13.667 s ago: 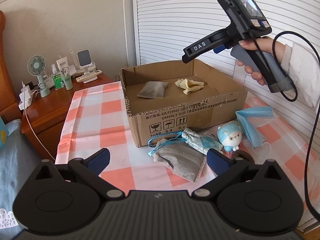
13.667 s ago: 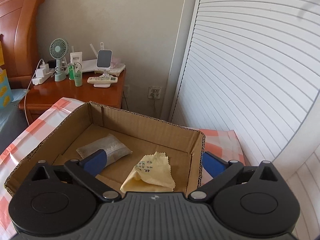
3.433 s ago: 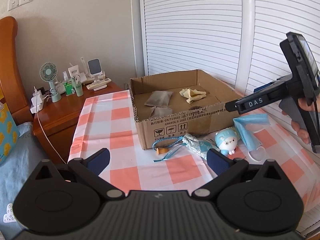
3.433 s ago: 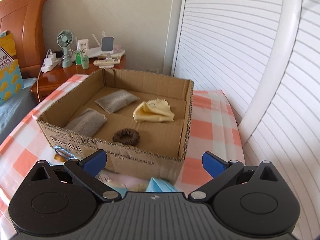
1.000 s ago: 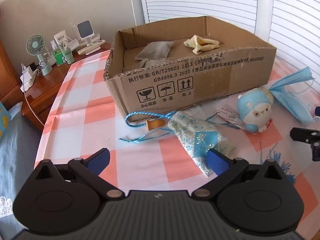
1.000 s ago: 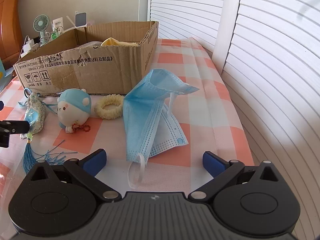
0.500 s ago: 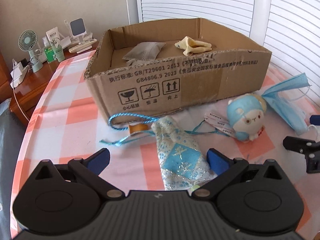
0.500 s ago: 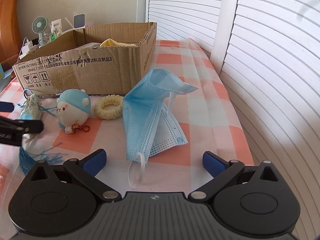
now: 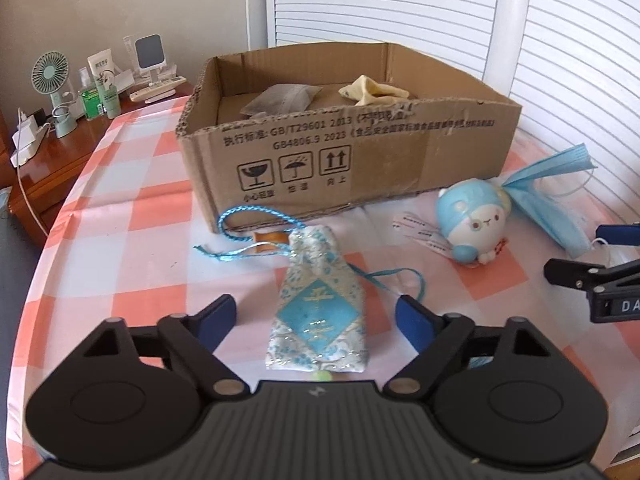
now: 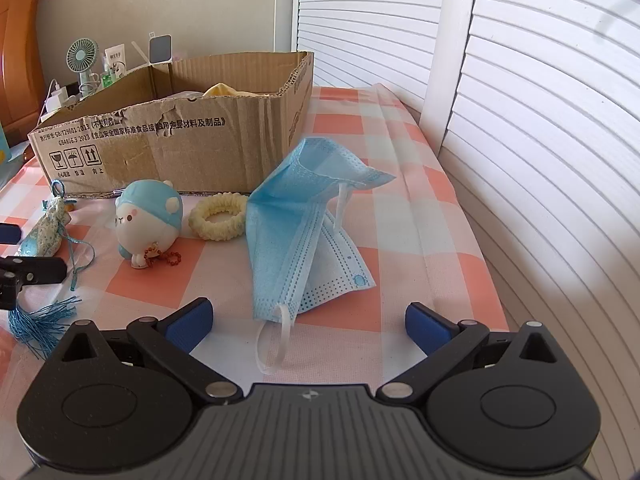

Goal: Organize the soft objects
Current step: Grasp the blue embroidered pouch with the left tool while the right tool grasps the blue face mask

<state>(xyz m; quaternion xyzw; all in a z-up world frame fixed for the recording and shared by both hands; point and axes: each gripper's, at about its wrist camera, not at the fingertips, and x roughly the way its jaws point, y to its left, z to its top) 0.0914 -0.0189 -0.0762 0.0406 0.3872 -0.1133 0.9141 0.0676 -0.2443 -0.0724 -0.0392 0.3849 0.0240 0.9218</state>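
The task is judged partly done. In the box (image 9: 360,152) a grey pouch (image 9: 280,98) and a yellow cloth (image 9: 372,92) are already seen; more may lie behind the near wall, which hides the rest of the floor of the box. Four soft things are left on the bench (image 9: 132,216), all in front of the box: a blue sachet (image 9: 318,304) with its cord (image 9: 248,220), a plush (image 9: 472,220), a scrunchie (image 10: 218,216) and a mask (image 10: 304,224).

The sachet is framed between the fingers of the left gripper (image 9: 316,316), its length lying along the line in which the gripper points and its lower end hidden under the gripper's body. The jaws are closing, yet bare cloth of the bench is seen on both sides between the pads and the sachet, so nothing is gripped. The sachet's cord runs away towards the foot of the box and its tassel (image 10: 40,320) trails aside, so both would be dragged along at a lift.

The right gripper (image 10: 308,320) is held wide above the near end of the mask, whose ear loop (image 10: 272,344) lies between the fingers without being touched. The plush and the scrunchie lie beyond, just beside the box, and neither is reached by either gripper
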